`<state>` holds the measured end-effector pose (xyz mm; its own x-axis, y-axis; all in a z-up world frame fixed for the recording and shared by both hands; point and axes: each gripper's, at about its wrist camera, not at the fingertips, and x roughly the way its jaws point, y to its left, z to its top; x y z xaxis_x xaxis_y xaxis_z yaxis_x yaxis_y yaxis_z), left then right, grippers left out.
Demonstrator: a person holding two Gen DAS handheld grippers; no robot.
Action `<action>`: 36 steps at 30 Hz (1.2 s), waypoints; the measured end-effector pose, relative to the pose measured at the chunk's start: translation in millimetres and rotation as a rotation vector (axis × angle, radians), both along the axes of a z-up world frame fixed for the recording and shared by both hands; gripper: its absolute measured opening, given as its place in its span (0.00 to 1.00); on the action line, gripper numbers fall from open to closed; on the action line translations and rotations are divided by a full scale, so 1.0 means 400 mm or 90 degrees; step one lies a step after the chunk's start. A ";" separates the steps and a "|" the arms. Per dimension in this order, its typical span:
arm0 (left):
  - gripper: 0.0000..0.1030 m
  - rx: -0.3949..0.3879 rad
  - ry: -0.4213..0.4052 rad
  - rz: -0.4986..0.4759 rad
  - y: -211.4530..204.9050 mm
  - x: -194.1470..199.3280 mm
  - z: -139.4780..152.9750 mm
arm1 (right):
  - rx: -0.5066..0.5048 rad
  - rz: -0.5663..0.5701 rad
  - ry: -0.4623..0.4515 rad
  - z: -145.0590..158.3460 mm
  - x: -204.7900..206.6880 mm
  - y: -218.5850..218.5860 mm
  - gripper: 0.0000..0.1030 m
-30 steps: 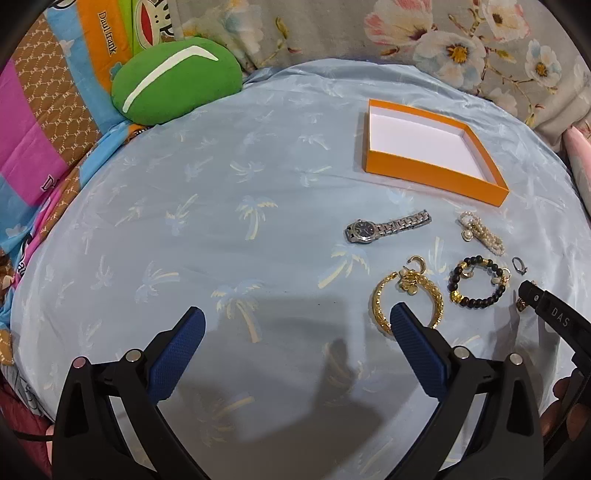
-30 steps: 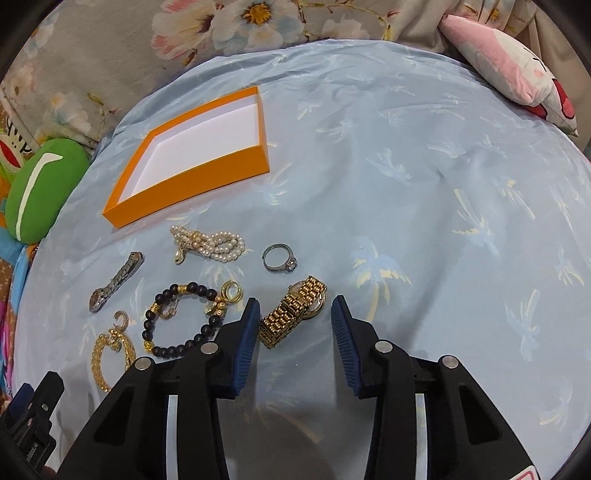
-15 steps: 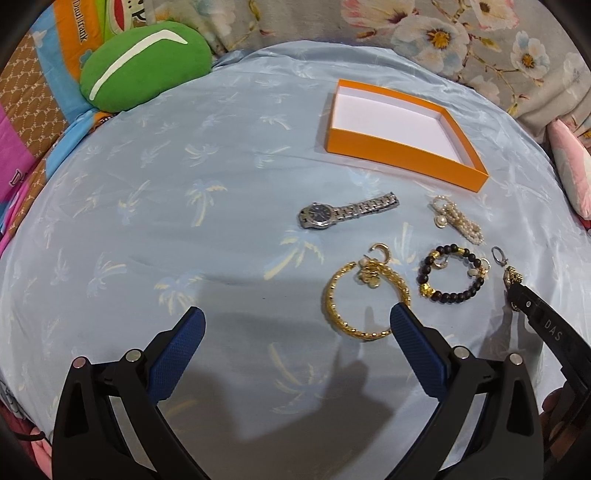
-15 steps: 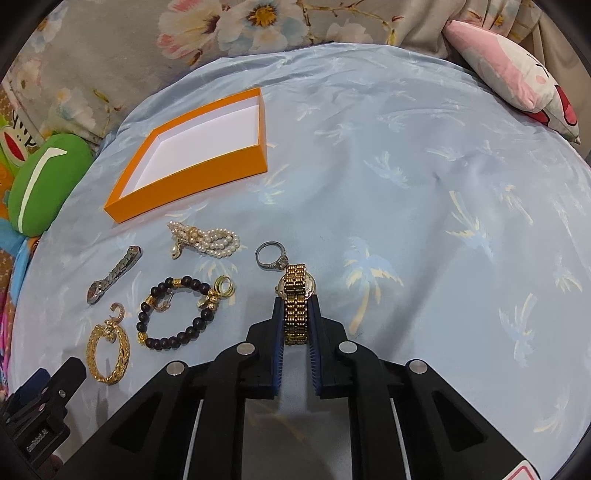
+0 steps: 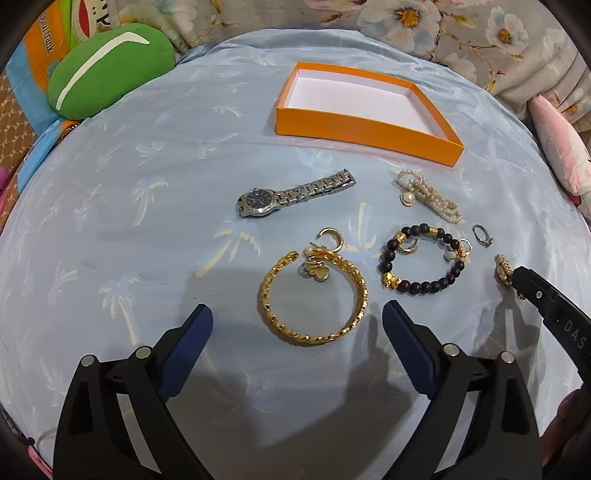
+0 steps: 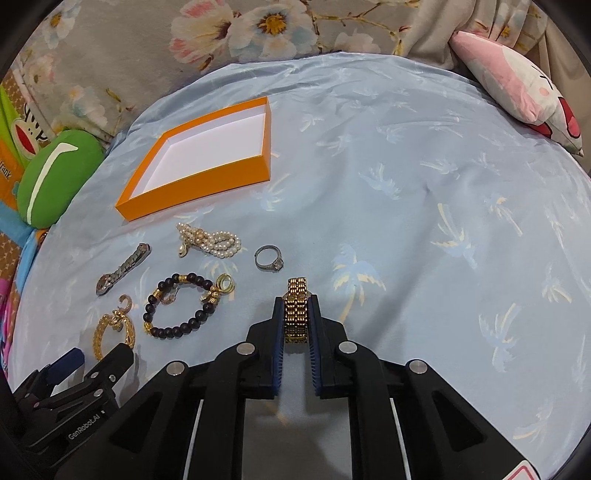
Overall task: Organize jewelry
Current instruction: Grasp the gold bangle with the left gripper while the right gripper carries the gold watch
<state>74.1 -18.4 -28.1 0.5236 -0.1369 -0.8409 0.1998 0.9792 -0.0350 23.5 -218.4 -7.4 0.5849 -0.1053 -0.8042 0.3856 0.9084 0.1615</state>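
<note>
Jewelry lies on a light blue cloth before an empty orange box (image 5: 365,125) (image 6: 201,184). My right gripper (image 6: 297,304) is shut on a gold watch (image 6: 296,312), whose band stands up between the pads. My left gripper (image 5: 297,325) hangs just short of a gold bangle (image 5: 314,295), its jaws wide and closing, nothing pressed between them. A silver watch (image 5: 291,194), a pearl bracelet (image 5: 428,195), a black bead bracelet (image 5: 421,264) and a ring (image 5: 483,236) lie beyond. The right gripper's tip (image 5: 517,275) shows at the right edge of the left wrist view.
A green cushion (image 5: 107,70) sits at the far left and a pink cushion (image 6: 517,92) at the far right. Floral fabric (image 6: 258,29) lines the back. The blue cloth (image 6: 443,221) stretches wide on the right of the jewelry.
My right gripper shut on the gold watch and lifted its band upright. My left gripper moved in toward the gold bangle, which now lies just ahead of its jaws.
</note>
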 end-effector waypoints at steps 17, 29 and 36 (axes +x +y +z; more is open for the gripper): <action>0.54 -0.006 -0.017 -0.011 0.008 -0.007 0.029 | -0.018 0.019 -0.009 0.022 -0.004 0.012 0.10; 0.54 -0.041 -0.089 -0.017 0.040 0.048 0.188 | 0.000 0.064 -0.065 0.127 0.064 0.010 0.10; 0.54 -0.003 -0.156 -0.022 -0.027 0.229 0.268 | 0.001 0.105 -0.102 0.209 0.269 -0.031 0.10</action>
